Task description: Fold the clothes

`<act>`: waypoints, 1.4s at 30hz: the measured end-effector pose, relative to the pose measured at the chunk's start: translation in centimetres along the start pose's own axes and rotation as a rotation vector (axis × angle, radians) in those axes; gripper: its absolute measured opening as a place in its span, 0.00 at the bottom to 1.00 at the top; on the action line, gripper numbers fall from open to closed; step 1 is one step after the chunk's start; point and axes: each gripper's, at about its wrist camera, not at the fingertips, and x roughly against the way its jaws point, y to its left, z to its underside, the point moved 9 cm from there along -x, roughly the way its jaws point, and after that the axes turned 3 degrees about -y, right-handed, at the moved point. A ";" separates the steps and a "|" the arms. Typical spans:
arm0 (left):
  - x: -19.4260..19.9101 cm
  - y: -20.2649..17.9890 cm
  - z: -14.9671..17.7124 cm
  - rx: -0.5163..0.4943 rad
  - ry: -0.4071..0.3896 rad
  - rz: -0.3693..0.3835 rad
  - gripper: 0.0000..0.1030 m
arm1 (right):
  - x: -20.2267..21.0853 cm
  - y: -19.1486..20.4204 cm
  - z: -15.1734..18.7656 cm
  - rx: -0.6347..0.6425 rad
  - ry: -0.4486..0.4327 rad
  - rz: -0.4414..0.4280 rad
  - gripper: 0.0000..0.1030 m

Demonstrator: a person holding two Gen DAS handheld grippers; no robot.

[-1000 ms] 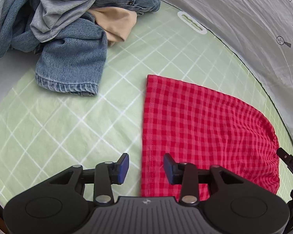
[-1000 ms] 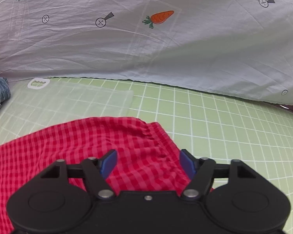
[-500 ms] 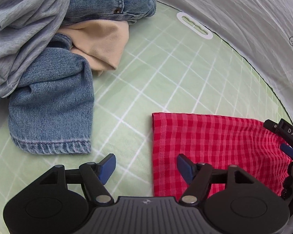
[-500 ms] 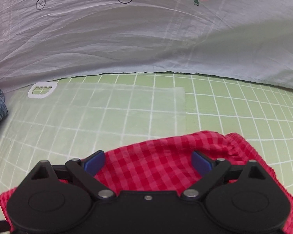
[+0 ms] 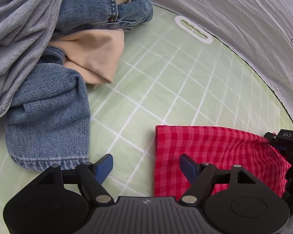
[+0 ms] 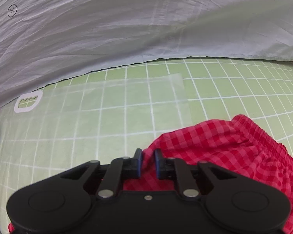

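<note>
Green checked matting (image 5: 166, 89) covers the work surface, with a pale grey printed sheet (image 6: 127, 29) rising behind it. Left of the red checked shorts (image 5: 214, 152), which serve as landmark, a heap of unfolded clothes sits: a grey top (image 5: 19, 29), blue jeans (image 5: 48, 120) and a beige garment (image 5: 95, 58). The shorts lie on the matting, flat near their left hem and lifted into a ridge at the elastic waistband (image 6: 263, 136) side.

Half a second ago the right gripper (image 6: 147, 161) stood wide open over the shorts; now its blue pads are drawn together, pinching a raised fold of the red cloth just left of the waistband. That suggests a fold is under way, with the cloth ready to be carried across.

The left gripper (image 5: 146, 165) has kept its pads spread, holding nothing; it hangs low over the left hem of the shorts, one pad above bare matting, the other above the cloth, pointing towards the heap.
</note>
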 end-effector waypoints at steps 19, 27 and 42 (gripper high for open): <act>8.7 -2.3 8.4 0.001 -0.109 -0.018 0.73 | 18.3 -16.2 5.9 0.040 -0.213 -0.061 0.00; 8.1 -5.7 14.5 0.020 -0.065 -0.034 0.73 | 19.9 -32.1 11.2 -0.152 -0.147 0.126 0.00; 4.9 -19.9 14.2 -0.272 -0.100 -0.017 0.73 | 17.5 -44.3 9.5 -0.265 -0.142 0.203 0.52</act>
